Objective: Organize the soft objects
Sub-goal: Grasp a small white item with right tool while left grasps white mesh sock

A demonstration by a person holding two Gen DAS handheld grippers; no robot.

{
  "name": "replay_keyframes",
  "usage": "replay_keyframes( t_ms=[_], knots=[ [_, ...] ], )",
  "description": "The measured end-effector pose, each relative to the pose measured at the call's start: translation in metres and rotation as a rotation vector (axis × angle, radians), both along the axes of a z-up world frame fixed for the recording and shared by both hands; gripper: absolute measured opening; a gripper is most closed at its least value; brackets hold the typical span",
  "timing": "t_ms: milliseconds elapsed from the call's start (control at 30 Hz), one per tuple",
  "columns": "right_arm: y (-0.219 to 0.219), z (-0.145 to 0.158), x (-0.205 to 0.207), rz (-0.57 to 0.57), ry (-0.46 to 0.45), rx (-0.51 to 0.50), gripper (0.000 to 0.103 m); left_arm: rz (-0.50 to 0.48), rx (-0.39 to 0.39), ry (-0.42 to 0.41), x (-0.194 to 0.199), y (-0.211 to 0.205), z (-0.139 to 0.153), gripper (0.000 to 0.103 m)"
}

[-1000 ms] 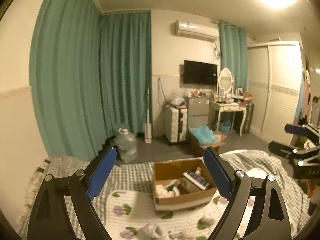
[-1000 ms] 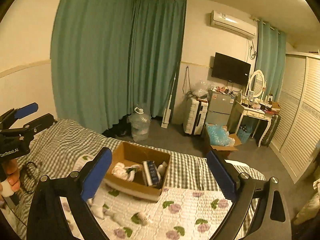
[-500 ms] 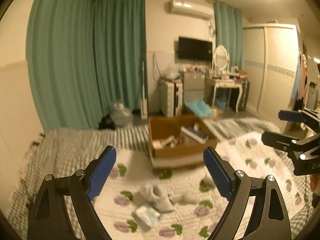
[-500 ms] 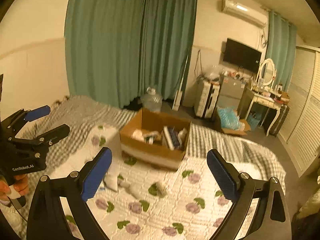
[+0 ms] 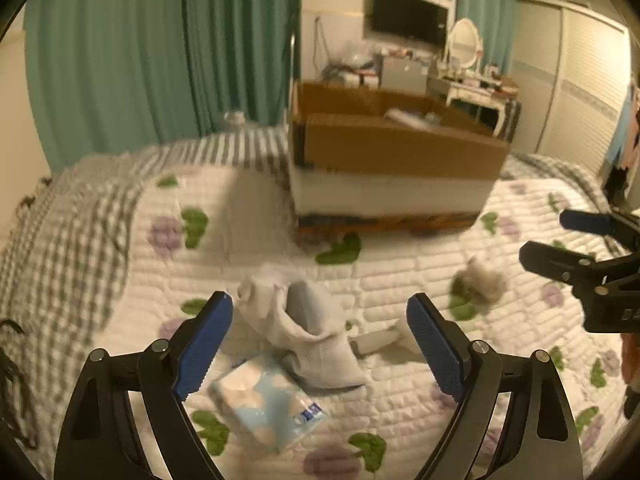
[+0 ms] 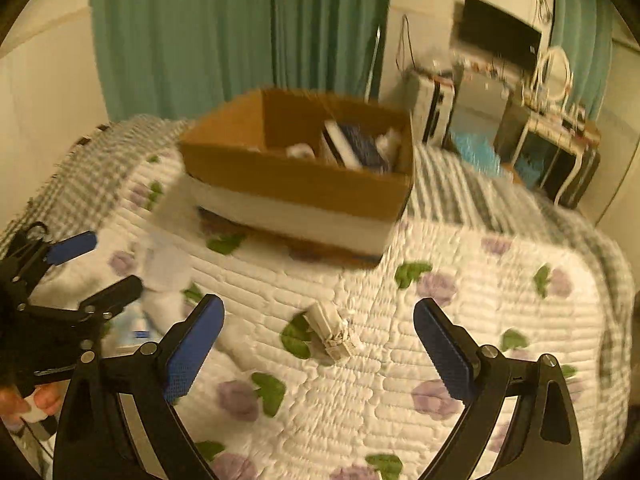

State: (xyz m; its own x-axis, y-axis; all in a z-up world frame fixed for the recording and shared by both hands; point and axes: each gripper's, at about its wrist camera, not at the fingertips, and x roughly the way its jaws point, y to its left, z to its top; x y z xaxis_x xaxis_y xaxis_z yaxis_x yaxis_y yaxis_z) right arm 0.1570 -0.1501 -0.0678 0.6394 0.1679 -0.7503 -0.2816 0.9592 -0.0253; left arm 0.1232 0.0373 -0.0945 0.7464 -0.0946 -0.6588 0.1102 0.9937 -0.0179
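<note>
A cardboard box (image 5: 396,148) (image 6: 288,176) with several items inside stands on the floral quilt. In the left wrist view, a crumpled white sock (image 5: 304,332) and a light-blue tissue pack (image 5: 268,404) lie just ahead of my open, empty left gripper (image 5: 320,344). A small grey fuzzy item (image 5: 480,280) lies to the right, and a small white piece (image 5: 376,340) next to the sock. In the right wrist view, my open, empty right gripper (image 6: 316,348) hovers over a small white ribbed item (image 6: 332,328). The left gripper (image 6: 84,268) shows at that view's left.
The quilt (image 6: 460,320) covers a bed with a checked blanket (image 5: 76,216) at its left edge. Teal curtains (image 5: 160,48), a TV (image 5: 408,16), a dressing table (image 6: 552,140) and wardrobe doors (image 5: 580,80) stand beyond the bed.
Both grippers have dropped and tilted down towards the bed, closer to the box and the loose items. Both stay open.
</note>
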Motion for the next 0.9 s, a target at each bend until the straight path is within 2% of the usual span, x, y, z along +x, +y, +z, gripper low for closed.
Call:
replay_keyframes(
  t_ms=[133, 333, 400, 467, 533, 600, 700, 800, 900],
  knots=[
    [-0.004, -0.039, 0.027, -0.007, 0.063, 0.007, 0.095, 0.027, -0.009, 0.059, 0.021, 0.004, -0.029, 0.09],
    [-0.003, -0.078, 0.046, 0.014, 0.124, 0.005, 0.074, 0.059, -0.001, 0.116, 0.044, 0.006, -0.057, 0.089],
    [-0.005, -0.085, 0.051, 0.021, 0.142, 0.007, 0.062, 0.072, 0.018, 0.118, 0.048, 0.004, -0.063, 0.089],
    [-0.007, -0.089, 0.052, 0.021, 0.145, 0.009, 0.057, 0.079, 0.048, 0.116, 0.05, 0.002, -0.067, 0.088],
    [-0.013, -0.089, 0.053, 0.012, 0.148, 0.025, 0.047, 0.083, 0.062, 0.118, 0.049, 0.0, -0.07, 0.088],
    [-0.022, -0.087, 0.054, -0.002, 0.152, 0.058, 0.04, 0.091, 0.067, 0.124, 0.049, 0.001, -0.072, 0.073],
    [-0.031, -0.083, 0.052, -0.016, 0.152, 0.077, 0.035, 0.118, 0.075, 0.146, 0.05, 0.008, -0.075, 0.062],
    [-0.039, -0.075, 0.046, -0.019, 0.143, 0.09, 0.031, 0.12, 0.019, 0.175, 0.049, 0.016, -0.081, 0.054],
    [-0.042, -0.065, 0.037, -0.018, 0.123, 0.107, 0.031, 0.108, 0.013, 0.176, 0.041, 0.017, -0.076, 0.05]
  ],
)
